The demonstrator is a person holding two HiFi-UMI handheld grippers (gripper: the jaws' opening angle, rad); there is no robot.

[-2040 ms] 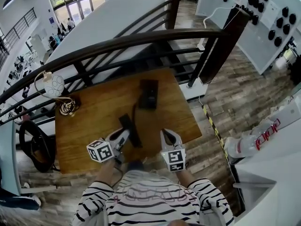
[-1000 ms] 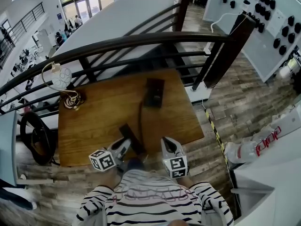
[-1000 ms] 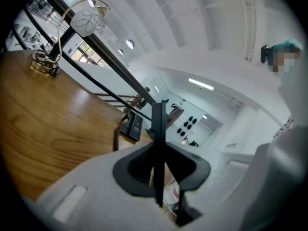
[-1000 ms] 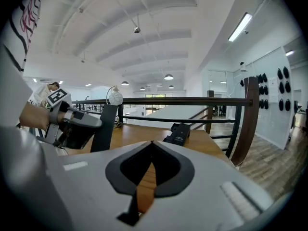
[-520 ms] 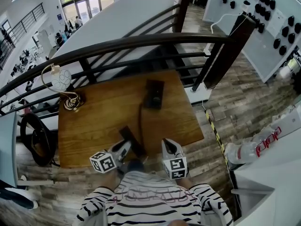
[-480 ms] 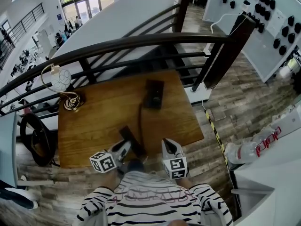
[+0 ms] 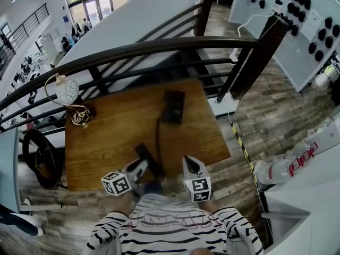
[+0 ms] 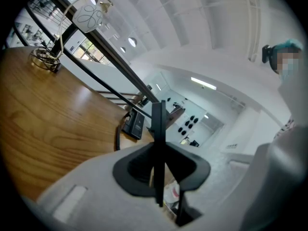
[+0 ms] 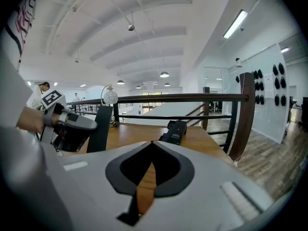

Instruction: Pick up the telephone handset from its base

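Handset (image 7: 149, 159) off its base (image 7: 173, 107), over front edge of desk (image 7: 106, 132), pinched between jaws of left gripper (image 7: 141, 164). Black and narrow, seen edge-on in left gripper view, jaws clamped on both flat sides. Dark cord (image 7: 158, 136) across desk from base toward handset. Base near far edge, right of middle, well apart from handset. Right gripper (image 7: 189, 162) at front edge, just right of handset, not touching it, jaws pressed together with nothing between. Lamp (image 7: 68, 92) with round white shade at far left corner. Dark railing (image 7: 159, 47) beyond far edge.
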